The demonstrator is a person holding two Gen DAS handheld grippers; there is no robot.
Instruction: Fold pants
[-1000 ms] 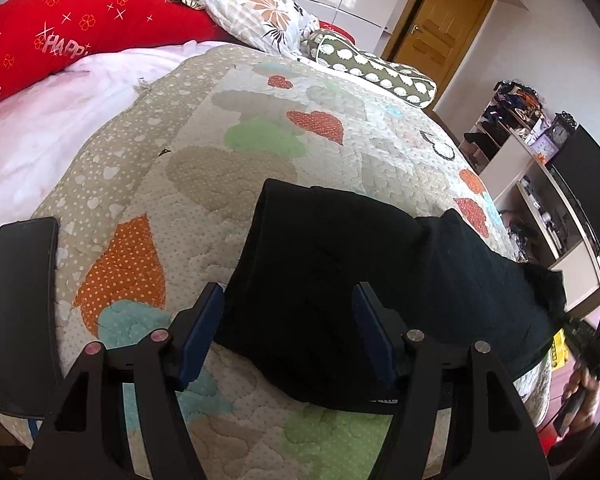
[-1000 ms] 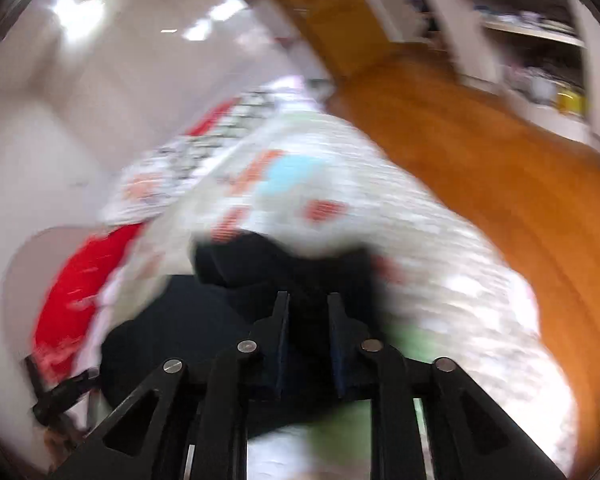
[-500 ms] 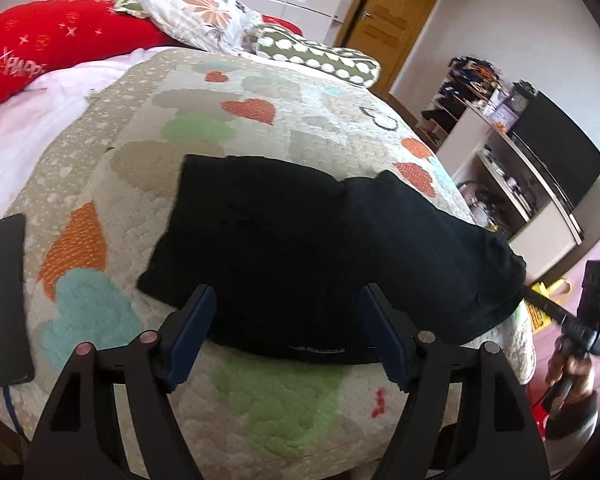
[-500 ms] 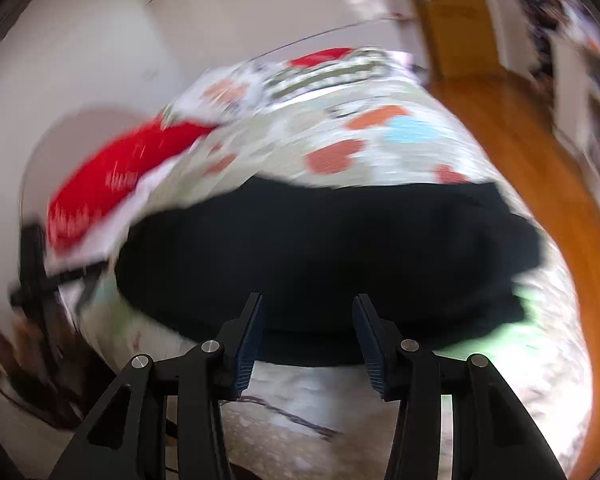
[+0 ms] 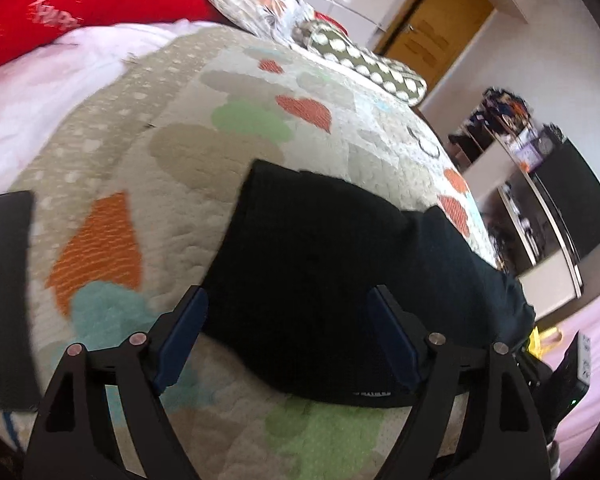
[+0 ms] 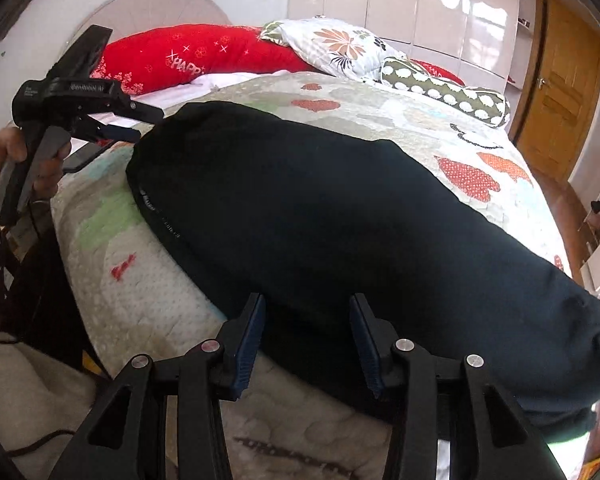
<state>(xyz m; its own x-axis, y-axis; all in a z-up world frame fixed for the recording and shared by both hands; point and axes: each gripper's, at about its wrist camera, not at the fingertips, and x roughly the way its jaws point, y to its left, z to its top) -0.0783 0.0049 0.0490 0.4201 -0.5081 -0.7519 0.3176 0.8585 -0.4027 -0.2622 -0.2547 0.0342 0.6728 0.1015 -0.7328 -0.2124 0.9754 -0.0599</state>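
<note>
The black pants (image 5: 332, 276) lie folded lengthwise on the patterned quilt (image 5: 204, 128), waistband at the bed's near edge. My left gripper (image 5: 288, 332) is open and empty, its blue pads either side of the waistband end, just above it. In the right wrist view the pants (image 6: 324, 208) stretch from upper left to lower right. My right gripper (image 6: 306, 340) is open and empty, over the near long edge of the pants. The left gripper (image 6: 116, 132) also shows there, held in a hand at the upper left beside the waistband corner.
Red (image 6: 196, 52), floral (image 6: 336, 46) and dotted (image 6: 444, 90) pillows lie at the bed's head. A dark phone-like slab (image 5: 4, 296) lies at the quilt's left edge. A wooden door (image 6: 560, 92) and shelves with a black screen (image 5: 572, 208) stand to the right.
The right gripper has let go of the pants, opened and swung round to face the bed from its side. The left gripper stayed open and dipped closer to the waistband.
</note>
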